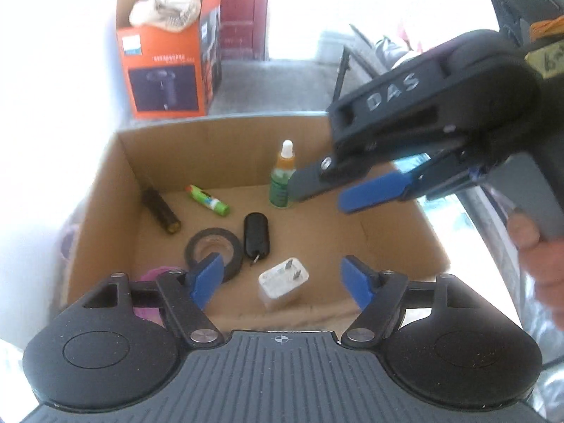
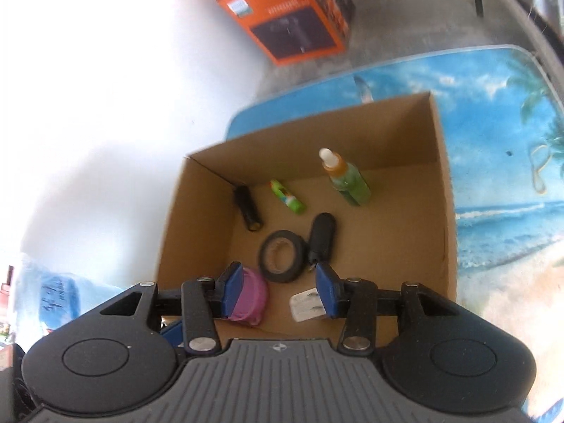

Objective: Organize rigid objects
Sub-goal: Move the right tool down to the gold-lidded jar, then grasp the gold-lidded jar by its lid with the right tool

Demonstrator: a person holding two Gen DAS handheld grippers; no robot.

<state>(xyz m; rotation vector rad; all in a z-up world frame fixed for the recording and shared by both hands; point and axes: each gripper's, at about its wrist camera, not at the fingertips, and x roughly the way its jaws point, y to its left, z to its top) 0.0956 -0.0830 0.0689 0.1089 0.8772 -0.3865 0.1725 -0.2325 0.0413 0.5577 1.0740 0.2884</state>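
A: Strong daylight; everything left of the cardboard box (image 1: 105,190) is blown out white.

B: Agreed. Fisheye bends the edges, and the orange carton (image 2: 292,24) behind the box looks soft.

"DAS" on right hand-held gripper (image 1: 324,190) body; orange box (image 1: 165,70) print unreadable

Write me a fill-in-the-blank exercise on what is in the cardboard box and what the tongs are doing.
1. The green bottle is the only item in the cardboard box standing ____.
2. The roll of black tape lies right next to the black ____.
3. Both tongs, left and right, hold ____.
4. The white charger lies with its ____ pointing up.

Missing words: upright; key fob; nothing; prongs
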